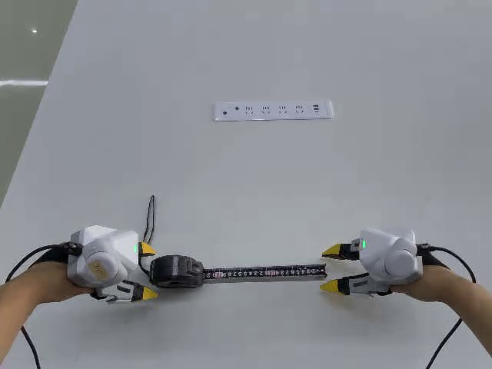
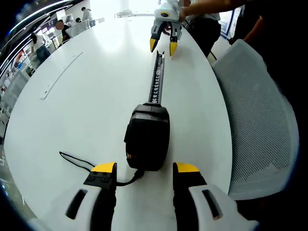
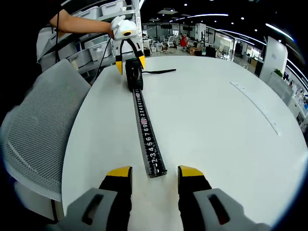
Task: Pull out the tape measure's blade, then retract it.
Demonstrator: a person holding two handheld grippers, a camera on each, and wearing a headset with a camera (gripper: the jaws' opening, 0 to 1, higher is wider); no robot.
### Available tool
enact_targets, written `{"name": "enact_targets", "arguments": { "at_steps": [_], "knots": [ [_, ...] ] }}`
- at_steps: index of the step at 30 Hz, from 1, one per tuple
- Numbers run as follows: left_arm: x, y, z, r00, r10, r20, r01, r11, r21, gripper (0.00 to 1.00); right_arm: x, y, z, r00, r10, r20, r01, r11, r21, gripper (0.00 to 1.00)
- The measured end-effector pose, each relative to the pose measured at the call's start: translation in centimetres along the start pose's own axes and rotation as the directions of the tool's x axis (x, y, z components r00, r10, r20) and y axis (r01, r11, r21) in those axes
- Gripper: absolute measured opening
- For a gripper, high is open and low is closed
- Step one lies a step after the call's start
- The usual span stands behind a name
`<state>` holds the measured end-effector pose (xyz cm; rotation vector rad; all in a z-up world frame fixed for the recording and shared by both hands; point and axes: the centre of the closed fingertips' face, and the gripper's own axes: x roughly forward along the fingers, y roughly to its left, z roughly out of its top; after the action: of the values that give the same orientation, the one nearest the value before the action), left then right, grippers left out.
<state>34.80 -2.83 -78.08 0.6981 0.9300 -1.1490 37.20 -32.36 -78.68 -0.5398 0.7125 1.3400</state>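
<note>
Head view: tape measure case (image 1: pixel 177 270), black, lies on the white counter (image 1: pixel 246 184) near its front edge. Left hand-held gripper (image 1: pixel 146 270) sits just beside the case's left end, jaws spread, with the yellow tips flanking that end. Blade (image 1: pixel 265 272) runs flat along the counter from the case to the right. Its free end lies between the yellow tips of the right hand-held gripper (image 1: pixel 331 269), whose jaws are also spread. A thin black strap (image 1: pixel 150 217) trails from the case toward the far side. White power strip (image 1: pixel 274 111) lies well apart, farther back.

Left gripper view: case (image 2: pixel 147 136) lies just ahead of the spread jaws, its rear end level with the tips, with a sliver of counter showing on each side. Blade (image 2: pixel 157 79) runs straight away to the right hand-held gripper (image 2: pixel 163 45). Mesh chair (image 2: pixel 255 125) stands beside the counter.

Right gripper view: blade end (image 3: pixel 156 171) lies in the gap between the spread tips, not pinched. Blade (image 3: pixel 146 130) leads to the case (image 3: pixel 134 72), which lies at the left hand-held gripper (image 3: pixel 129 60).
</note>
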Motion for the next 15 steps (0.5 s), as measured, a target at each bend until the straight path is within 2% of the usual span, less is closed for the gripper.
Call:
{"name": "enact_targets", "arguments": {
  "at_steps": [4, 6, 8, 11, 13, 15],
  "knots": [
    [-0.6, -0.1, 0.1, 0.9991, 0.034, 0.024, -0.032, 0.998, -0.061, 0.51, -0.7, -0.3, 0.8, 0.9961, -0.072, 0.05, 0.069, 0.995, 0.066, 0.42],
    [-1.3, -0.3, 0.6, 0.9972, 0.059, 0.046, -0.055, 0.995, -0.088, 0.55, -1.1, 0.0, 0.8, 0.9951, -0.085, 0.051, 0.08, 0.993, 0.092, 0.46],
    [-1.6, -0.3, 0.8, 0.9938, 0.09, 0.065, -0.081, 0.988, -0.13, 0.58, -1.4, 0.2, 1.0, 0.9931, -0.104, 0.053, 0.099, 0.99, 0.096, 0.49],
    [-2.4, -0.7, 1.1, 0.9851, 0.137, 0.105, -0.113, 0.972, -0.206, 0.61, -2.0, 0.4, 1.3, 0.9869, -0.148, 0.063, 0.139, 0.982, 0.127, 0.54],
    [-2.7, -1.1, 1.1, 0.9829, 0.148, 0.109, -0.122, 0.969, -0.213, 0.62, -2.2, 0.7, 1.2, 0.9847, -0.166, 0.055, 0.157, 0.978, 0.135, 0.58],
    [-2.9, -1.6, 1.0, 0.9799, 0.167, 0.109, -0.14, 0.966, -0.218, 0.63, -2.4, 1.1, 1.2, 0.9832, -0.176, 0.049, 0.167, 0.975, 0.147, 0.59]
  ]
}}
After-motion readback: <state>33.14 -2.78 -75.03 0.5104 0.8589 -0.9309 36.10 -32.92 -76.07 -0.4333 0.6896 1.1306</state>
